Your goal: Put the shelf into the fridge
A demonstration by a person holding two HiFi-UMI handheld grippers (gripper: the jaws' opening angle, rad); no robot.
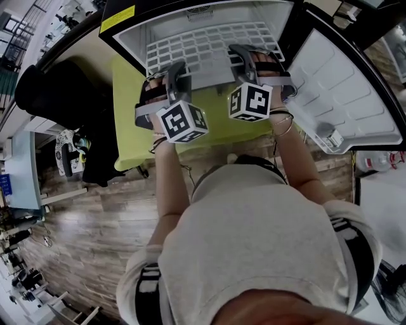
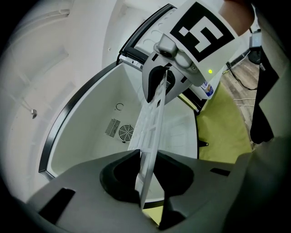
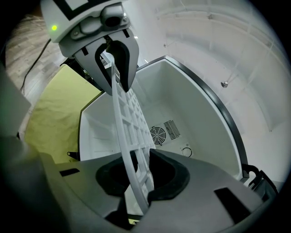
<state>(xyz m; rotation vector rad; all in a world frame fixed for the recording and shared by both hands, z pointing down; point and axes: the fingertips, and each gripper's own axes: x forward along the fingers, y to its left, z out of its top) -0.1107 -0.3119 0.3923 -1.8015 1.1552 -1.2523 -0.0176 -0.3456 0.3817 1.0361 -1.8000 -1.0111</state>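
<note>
Two tools grip the white grid shelf [image 1: 203,44] at its near edge: left tool [image 2: 146,157] and right tool [image 3: 136,157]. It sits partly inside the open fridge [image 1: 136,39].

Yellow sticker [image 1: 118,18] on the fridge [image 1: 158,25]: print unreadable.

So the shelf [image 1: 203,47] is matt white plastic, the fridge [image 3: 200,118] is smooth, slightly shiny white plastic inside, the table cover [image 1: 127,114] at 8 o'clock looks like matt yellow-green cloth, and the floor [image 1: 95,235] is wood planks.
</note>
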